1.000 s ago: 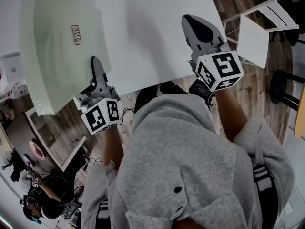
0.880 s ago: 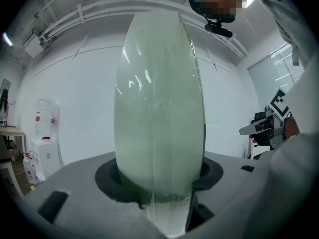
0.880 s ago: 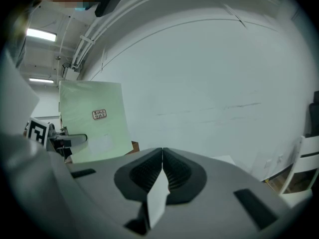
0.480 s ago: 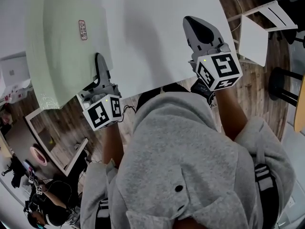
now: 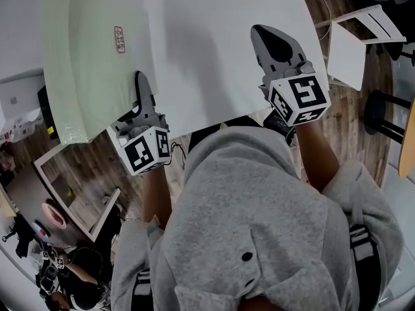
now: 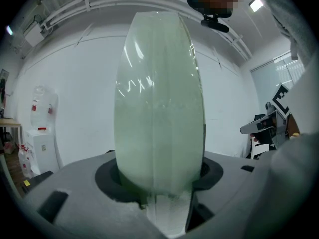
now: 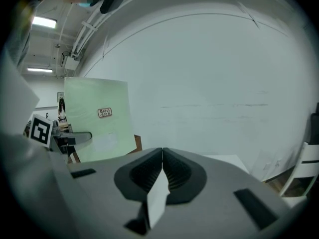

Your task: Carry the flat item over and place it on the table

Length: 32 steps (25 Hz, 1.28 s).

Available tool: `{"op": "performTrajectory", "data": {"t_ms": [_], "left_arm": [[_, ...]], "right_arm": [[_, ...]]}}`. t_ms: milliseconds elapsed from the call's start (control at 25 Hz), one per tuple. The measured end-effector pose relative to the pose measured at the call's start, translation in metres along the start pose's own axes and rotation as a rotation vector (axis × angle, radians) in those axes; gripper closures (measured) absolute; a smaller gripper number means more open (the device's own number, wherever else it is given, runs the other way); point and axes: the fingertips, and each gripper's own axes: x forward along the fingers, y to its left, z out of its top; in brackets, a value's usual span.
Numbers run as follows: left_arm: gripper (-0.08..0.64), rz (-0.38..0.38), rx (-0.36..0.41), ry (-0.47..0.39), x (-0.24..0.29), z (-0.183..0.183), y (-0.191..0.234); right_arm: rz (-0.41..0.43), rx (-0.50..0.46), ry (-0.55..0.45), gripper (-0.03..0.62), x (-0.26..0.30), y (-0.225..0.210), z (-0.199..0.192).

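Observation:
The flat item is a pale green padded panel point(image 5: 91, 63) with a small red-and-white label point(image 5: 119, 39). It stands on edge by the left side of the white table point(image 5: 207, 44). My left gripper point(image 5: 140, 83) is shut on its near edge. In the left gripper view the panel point(image 6: 159, 93) rises edge-on from between the jaws of the left gripper point(image 6: 159, 183). My right gripper point(image 5: 269, 34) hovers over the table's right part, shut and holding nothing. The right gripper view shows the right gripper point(image 7: 162, 151) closed, the panel's labelled face point(image 7: 97, 133) and the left gripper point(image 7: 75, 138) at the left.
A white chair point(image 5: 353, 41) and a black stool point(image 5: 382, 118) stand right of the table on the wood floor. A wooden frame point(image 5: 71, 186) lies on the floor at lower left, near another person point(image 5: 71, 284). A water dispenser point(image 6: 40, 128) stands by the far wall.
The left gripper, green panel and table have all drifted slightly right in the head view. The right gripper has barely shifted. Both grips look unchanged.

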Motion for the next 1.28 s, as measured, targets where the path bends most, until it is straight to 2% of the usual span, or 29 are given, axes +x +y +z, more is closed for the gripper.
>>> {"op": "performTrajectory", "data": {"t_ms": [680,1280], "left_arm": [[0.293,-0.033,-0.031,0.075,0.060,-0.041,0.013],[0.293,-0.015,-0.042,0.122,0.098,-0.077,0.024]], "right_arm": [[-0.038,0.003,0.087,0.566,0.043,-0.009,-0.018],[-0.052,0.021,0.163,0.566,0.074,-0.010,-0.037]]}}
